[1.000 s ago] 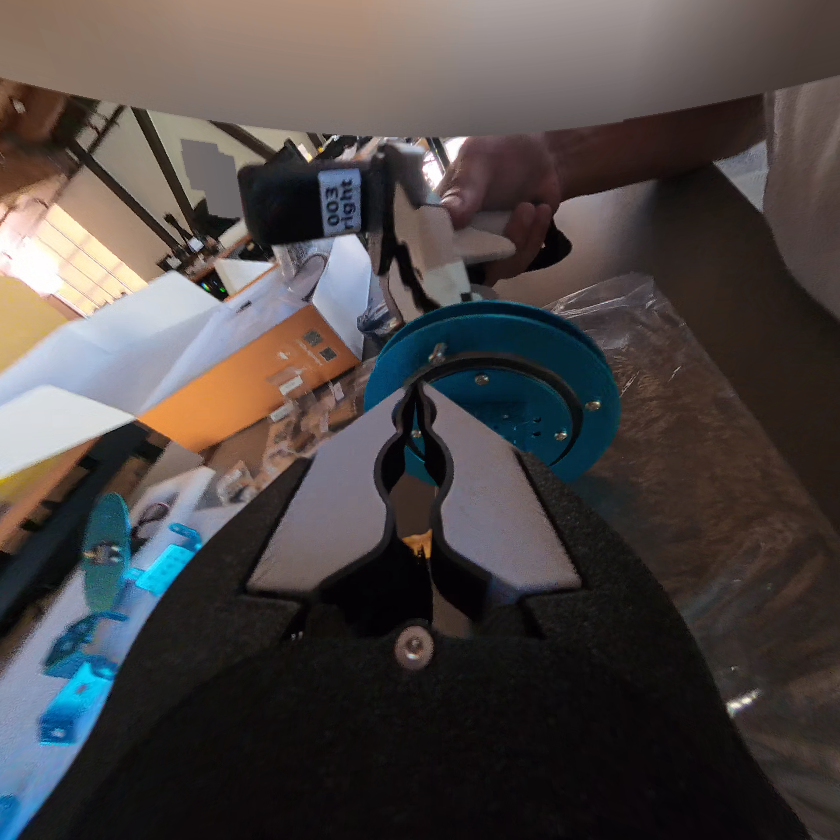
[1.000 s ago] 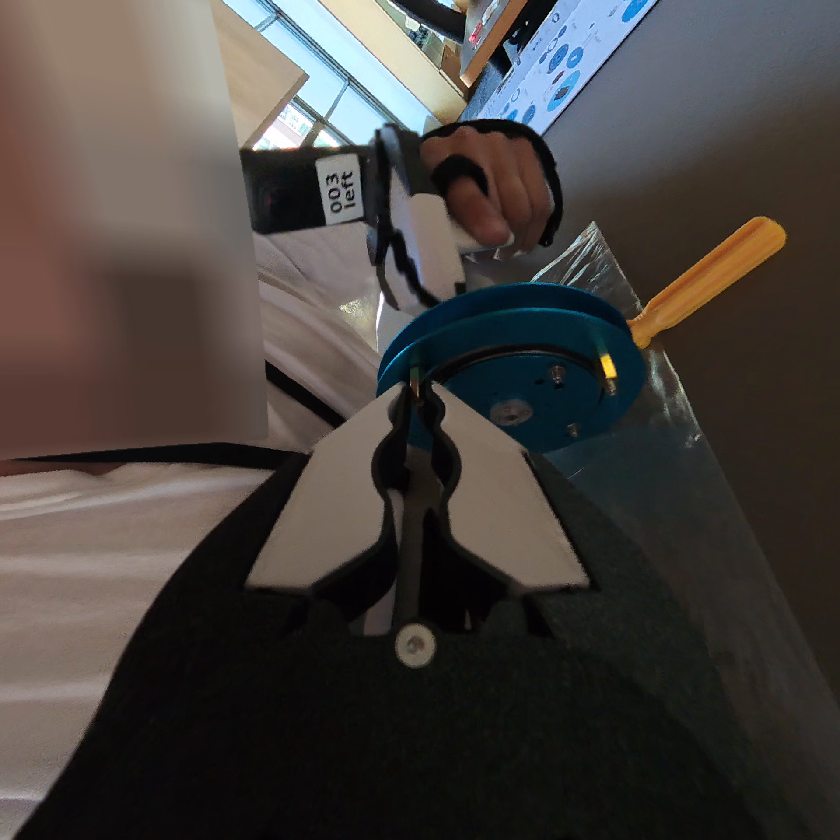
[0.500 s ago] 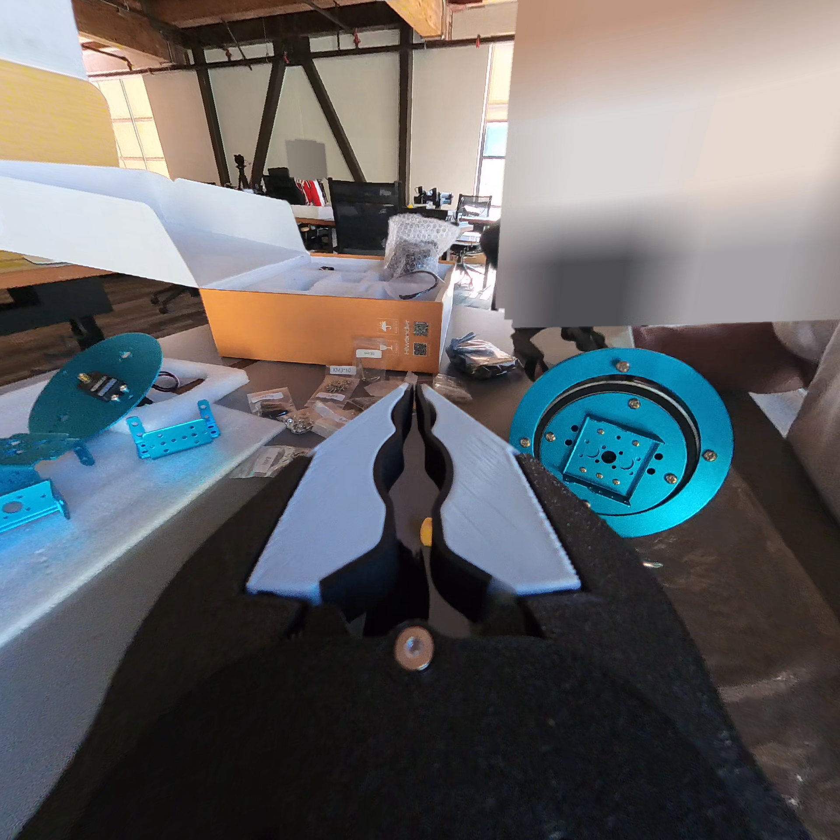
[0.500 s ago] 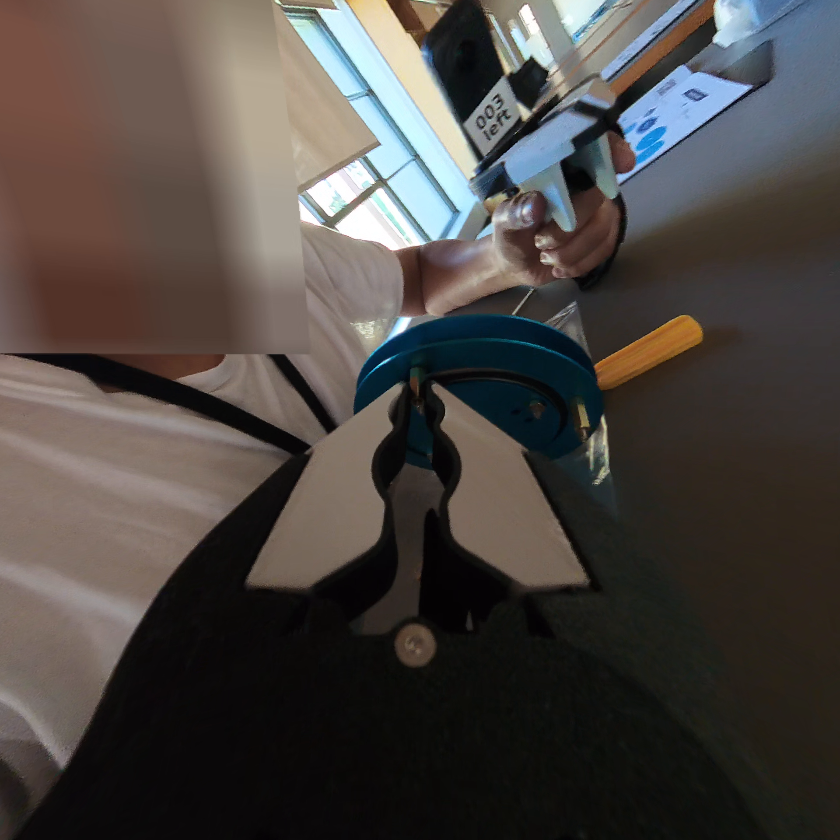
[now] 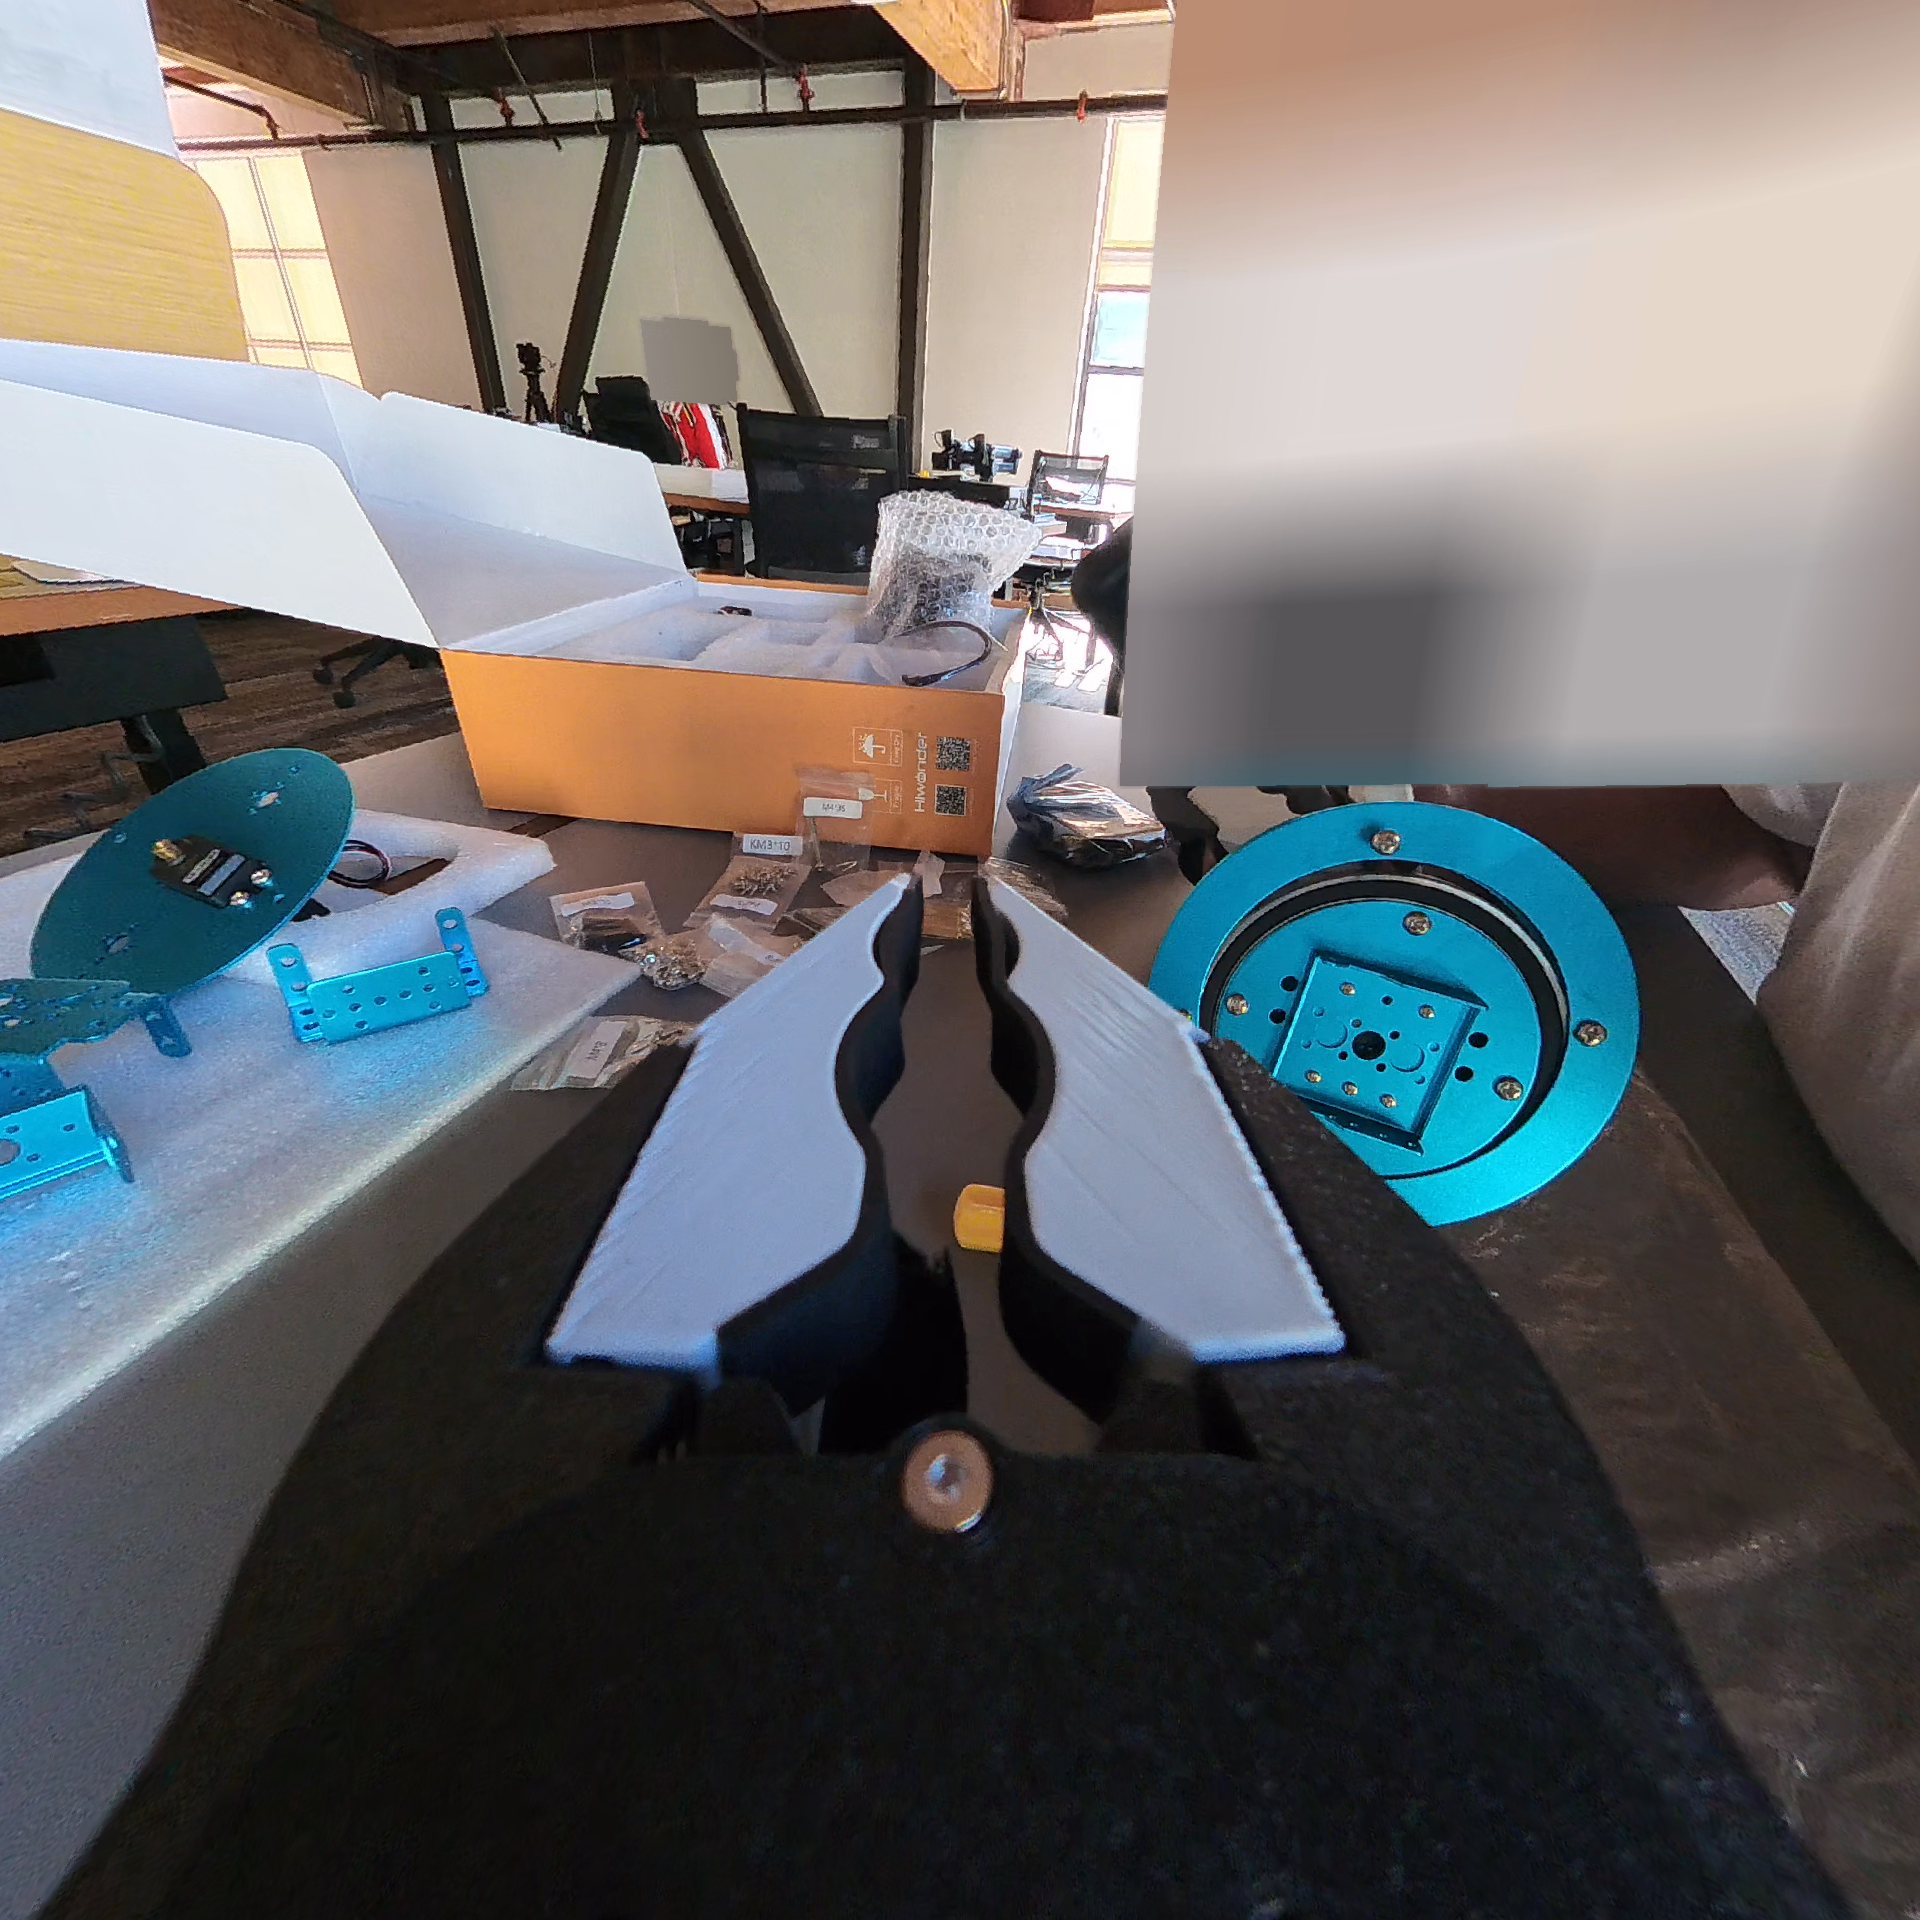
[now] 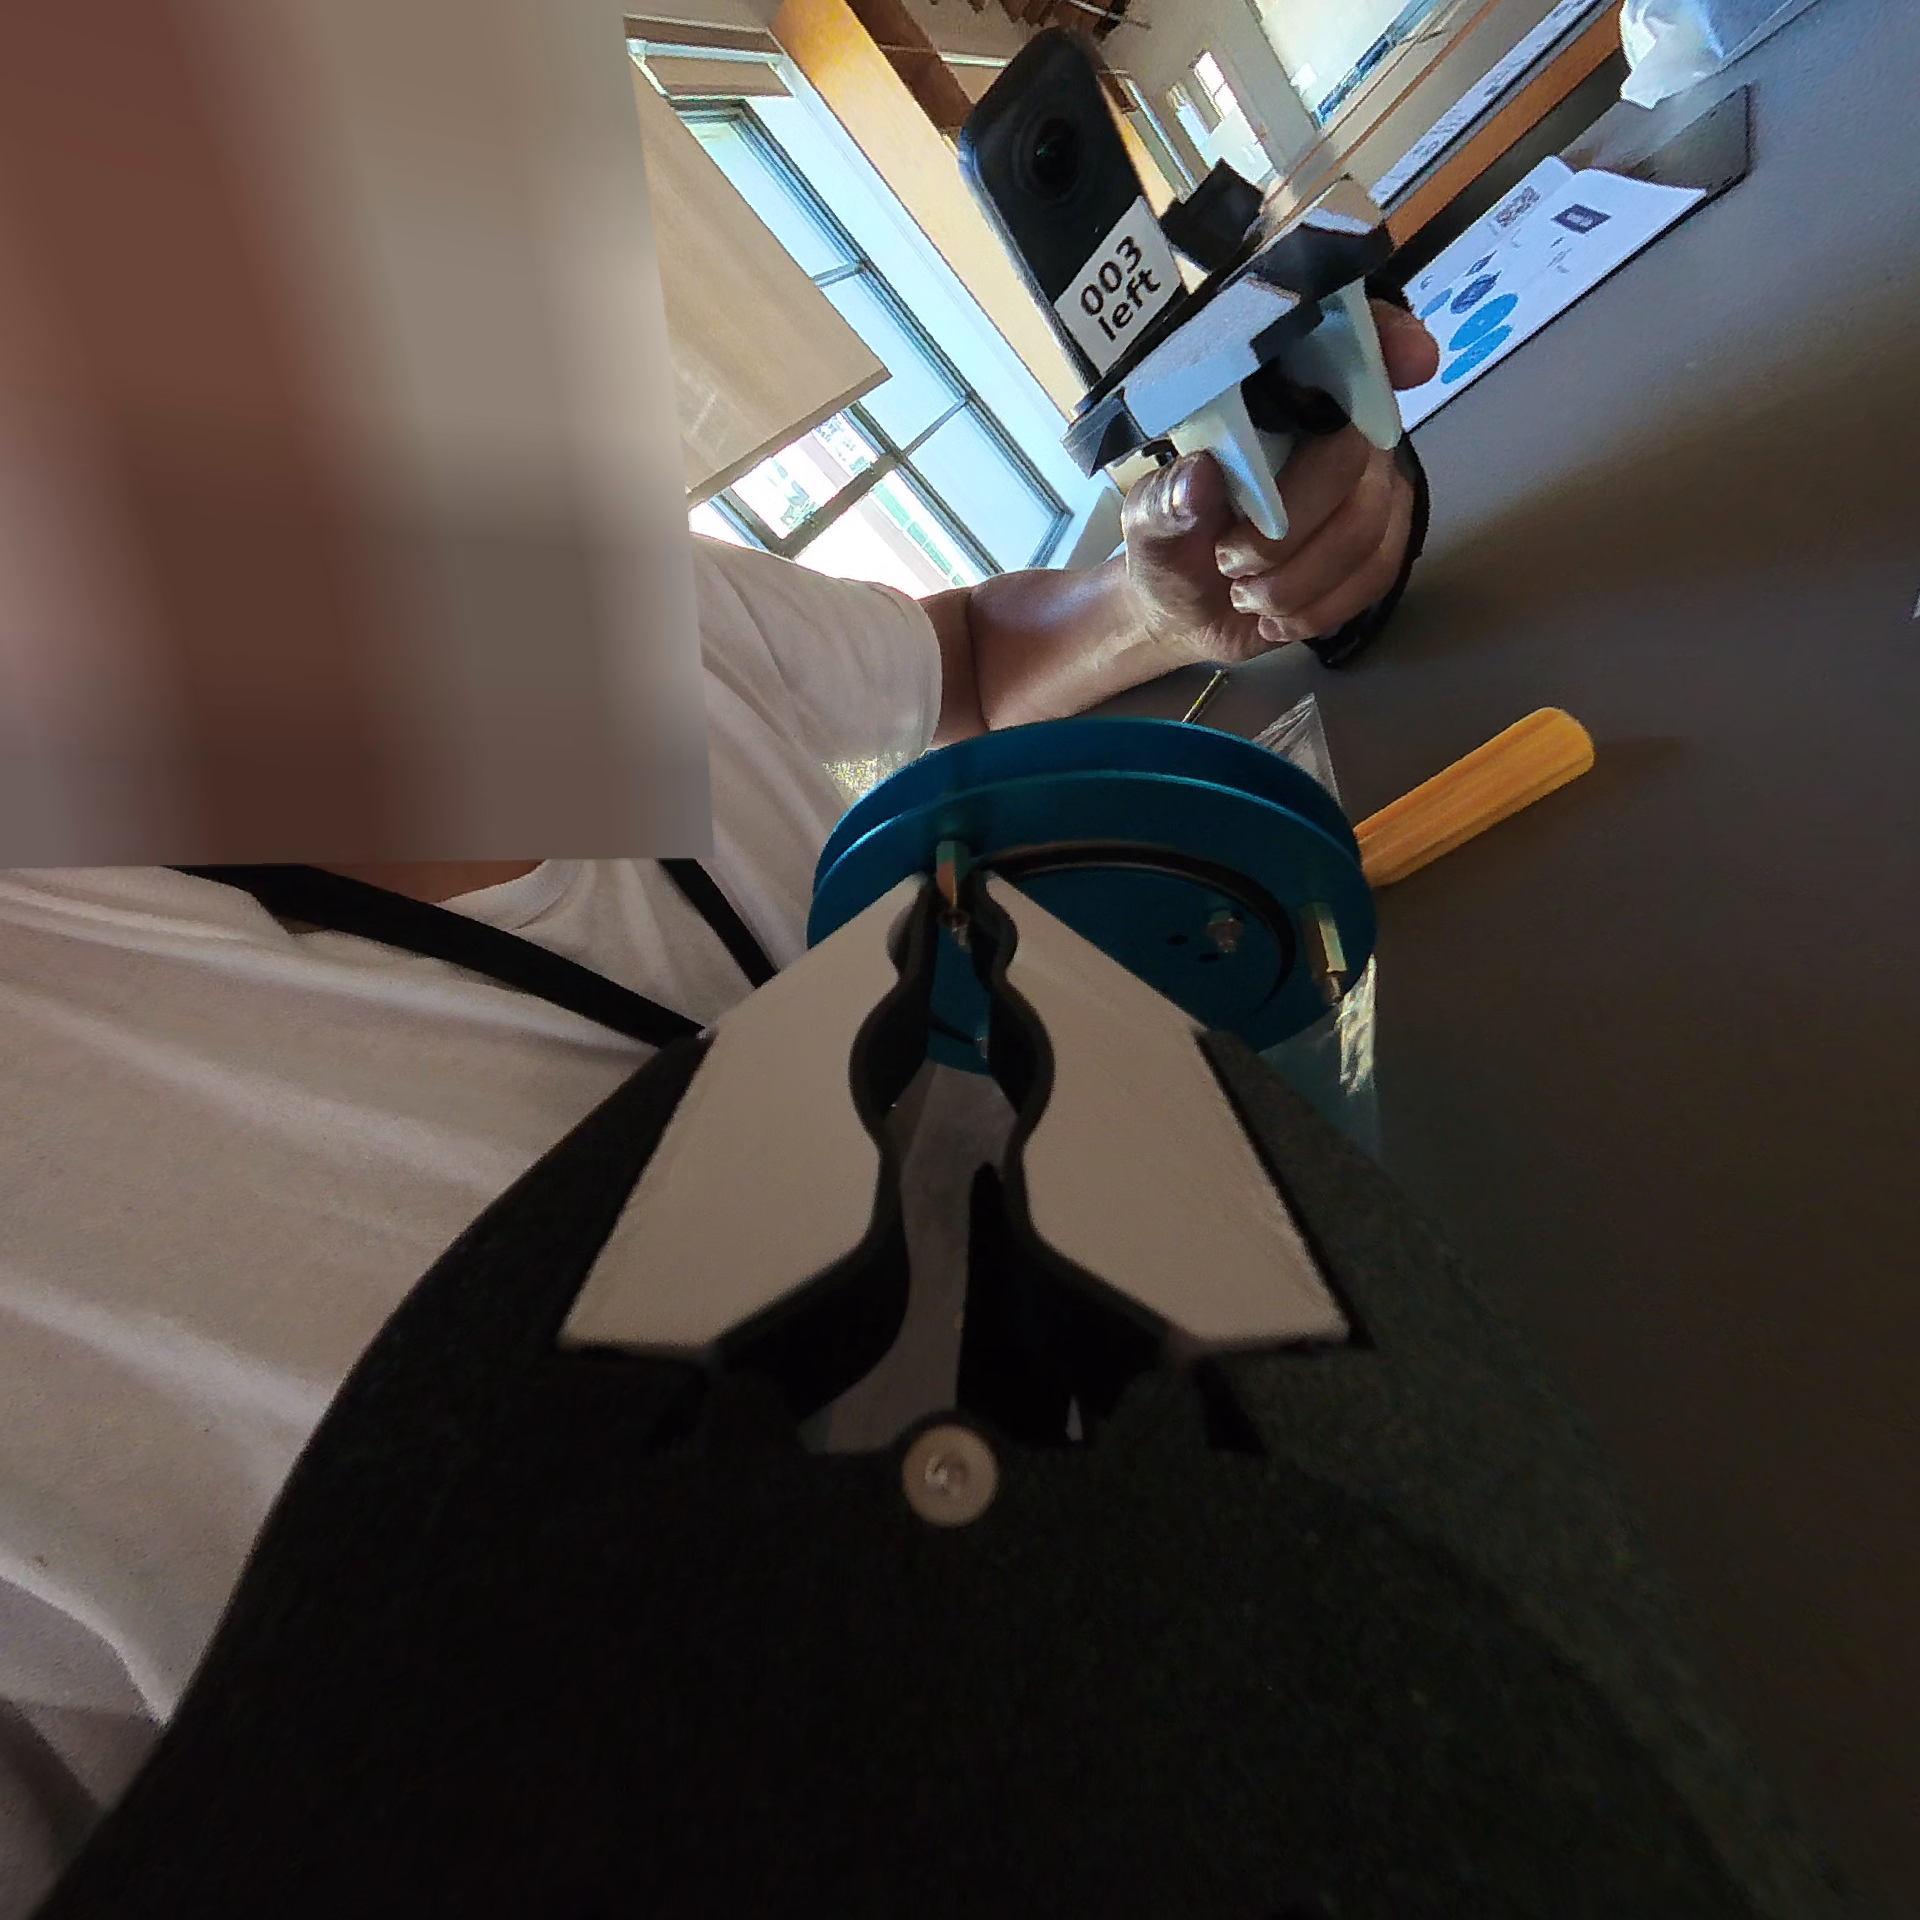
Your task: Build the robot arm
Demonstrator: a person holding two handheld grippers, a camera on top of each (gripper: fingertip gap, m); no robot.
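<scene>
Right wrist view: blue turntable (image 6: 1122, 821) on edge.

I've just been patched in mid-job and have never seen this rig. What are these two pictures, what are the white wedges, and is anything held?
There is no robot arm. A person holds a hand-held gripper in each hand, and a camera on each looks along its two white fingers, the wedges you see. One picture is the view from the left gripper, which is open and empty above the table. The other is from the right gripper, shut on the edge of a blue disc that is tipped up. On the table are an orange box, screw bags, foam with blue brackets, and a yellow-handled screwdriver. The blurred patches only hide the person.
</scene>
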